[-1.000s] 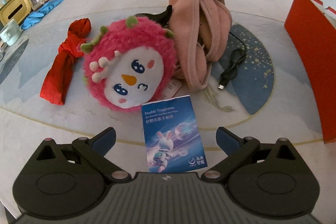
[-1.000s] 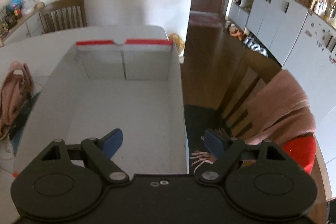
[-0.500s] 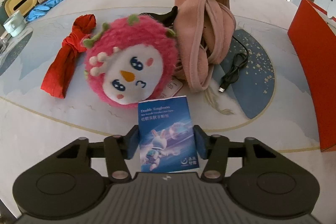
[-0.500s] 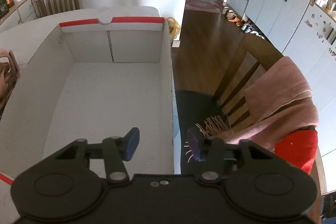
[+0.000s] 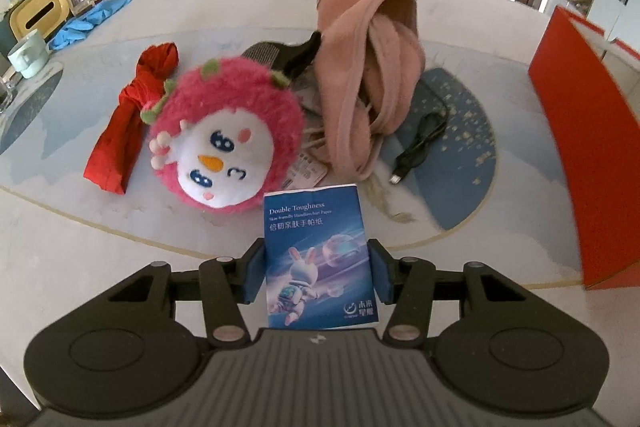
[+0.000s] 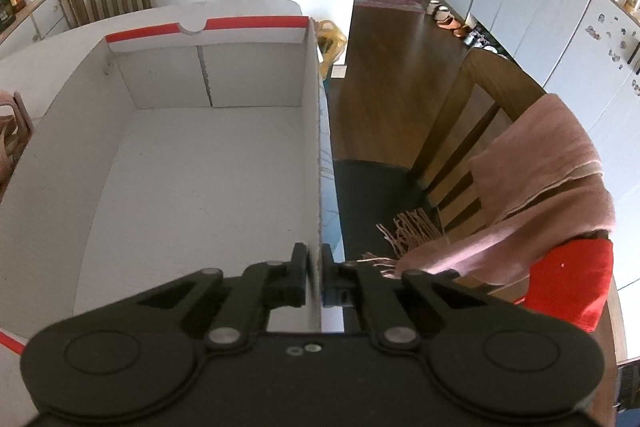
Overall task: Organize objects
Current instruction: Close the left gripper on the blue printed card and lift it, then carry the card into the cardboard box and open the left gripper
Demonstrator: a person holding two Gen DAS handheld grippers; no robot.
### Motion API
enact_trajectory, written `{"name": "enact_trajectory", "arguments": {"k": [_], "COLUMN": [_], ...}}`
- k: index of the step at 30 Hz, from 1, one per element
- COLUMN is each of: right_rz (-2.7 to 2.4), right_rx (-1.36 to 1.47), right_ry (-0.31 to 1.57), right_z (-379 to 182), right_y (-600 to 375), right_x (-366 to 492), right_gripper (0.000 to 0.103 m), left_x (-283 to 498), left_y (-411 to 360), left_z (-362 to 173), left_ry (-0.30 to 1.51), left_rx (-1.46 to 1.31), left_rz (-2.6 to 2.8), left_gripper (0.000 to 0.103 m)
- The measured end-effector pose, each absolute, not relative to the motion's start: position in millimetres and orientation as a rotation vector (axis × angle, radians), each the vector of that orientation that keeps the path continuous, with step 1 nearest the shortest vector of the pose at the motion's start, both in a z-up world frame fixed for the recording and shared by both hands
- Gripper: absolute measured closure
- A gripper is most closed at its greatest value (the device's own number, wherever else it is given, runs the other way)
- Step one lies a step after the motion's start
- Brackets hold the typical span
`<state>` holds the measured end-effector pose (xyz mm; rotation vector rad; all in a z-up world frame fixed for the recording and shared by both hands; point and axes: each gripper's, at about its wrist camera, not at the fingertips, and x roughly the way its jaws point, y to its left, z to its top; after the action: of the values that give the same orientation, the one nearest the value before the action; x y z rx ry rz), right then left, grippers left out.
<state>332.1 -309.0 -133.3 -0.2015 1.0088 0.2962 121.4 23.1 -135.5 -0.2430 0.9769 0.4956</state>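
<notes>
Blue tissue pack upright lengthwise, pinched in left claw

Glossy tissue pack, fluffy plush toy, matt cardboard box.

On your counter the tissue pack lies nearest, the plush toy just behind it, folded cloth left, scarf and cable right, box far right.

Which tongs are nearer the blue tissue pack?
Left. The left tongs grip the tissue pack; the right tongs pinch the box wall, pack out of view.
</notes>
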Motion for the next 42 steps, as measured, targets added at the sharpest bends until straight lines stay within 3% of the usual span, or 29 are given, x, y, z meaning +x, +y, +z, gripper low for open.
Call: {"name": "enact_trajectory", "arguments": {"k": [9,19,28,42], "right_rz": [0.332,0.333,0.359,0.412], "right_rx": [-0.211,-0.226,-0.260,-0.322], "right_ry": [1.009,1.002,0.996,0.979], "right_z": [-132,-132,-132,-133], "right_y": [-308,-304,-301,-301], "right_x": [328,322,318,314], "right_gripper": [0.102,0.101,0.101,0.100], "left_x": [140,222,295,339], "left_y": [-6,-87,-151,-172], "left_z": [-77,-26,-63,-125], "left_ry": [0.889,0.844,0.993,1.244], "left_rx": [-0.207,-0.021,0.069,0.130], "left_rz": [0.311,-0.066,-0.195,-0.221], "left_gripper": [0.051,0.051,0.051,0.051]}}
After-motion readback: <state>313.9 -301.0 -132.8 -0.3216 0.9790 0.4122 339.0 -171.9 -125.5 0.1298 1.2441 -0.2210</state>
